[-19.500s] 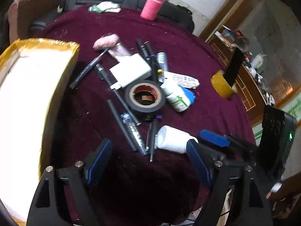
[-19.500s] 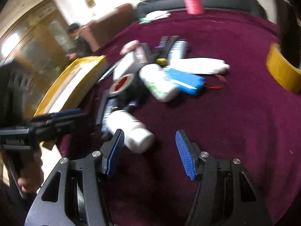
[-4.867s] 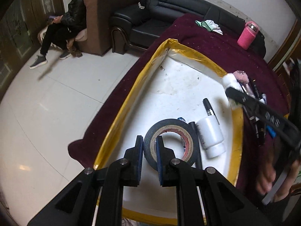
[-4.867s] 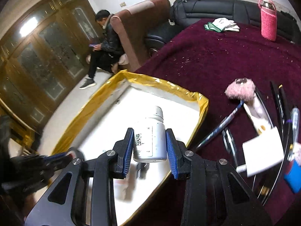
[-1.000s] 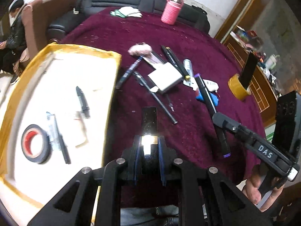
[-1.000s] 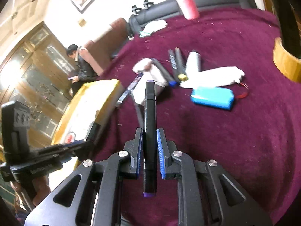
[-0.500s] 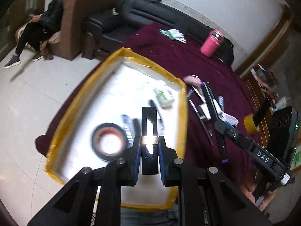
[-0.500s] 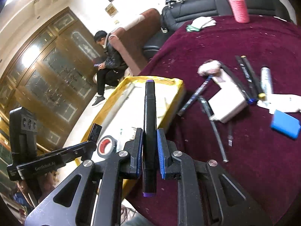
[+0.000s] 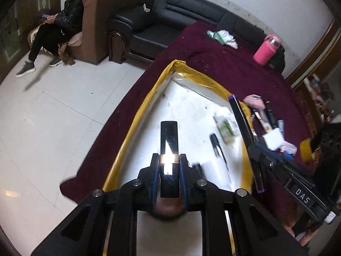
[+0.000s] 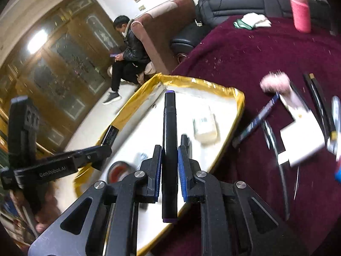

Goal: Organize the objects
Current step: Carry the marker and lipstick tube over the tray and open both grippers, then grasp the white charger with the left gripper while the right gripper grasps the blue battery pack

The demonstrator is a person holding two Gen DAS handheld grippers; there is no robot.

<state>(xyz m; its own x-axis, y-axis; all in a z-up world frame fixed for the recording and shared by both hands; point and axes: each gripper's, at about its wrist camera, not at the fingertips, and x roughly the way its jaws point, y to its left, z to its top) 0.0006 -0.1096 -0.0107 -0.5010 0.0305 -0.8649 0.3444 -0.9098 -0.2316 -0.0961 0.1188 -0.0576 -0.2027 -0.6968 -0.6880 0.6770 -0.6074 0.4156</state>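
Step in hand: transport phase; both grippers carry an item above the tray (image 9: 136,119), release not yet made.
Left gripper (image 9: 169,170): fingers closed on a flat black bar (image 9: 169,140) with a glossy face; the bar projects toward 12 o'clock in the left wrist view, over the tray's white floor.
Right gripper (image 10: 169,164): fingers closed on a black marker (image 10: 169,132) with purple end caps; the marker points to 12 o'clock in the right wrist view, its far tip above the tray's back part.
Tray: white floor, yellow-taped rim, resting on the maroon tabletop (image 10: 245,49) at its edge.
Tray contents: a red-cored tape roll (image 10: 119,170) at 9 o'clock of the right fingers, a small white pack (image 10: 204,123) at 1 o'clock, and a dark pen (image 9: 217,147); other items are blurred.
Still on the tabletop: a white box (image 10: 302,143), a blue pen (image 10: 255,121), a pink fluffy item (image 10: 275,81) and several dark pens, all at 3 o'clock of the tray.
Next move, judged: lower each item to a bare patch of tray floor, part the fingers, then withdraw.
Caution, judged: the two grippers are close together; staggered release would avoid a clash.
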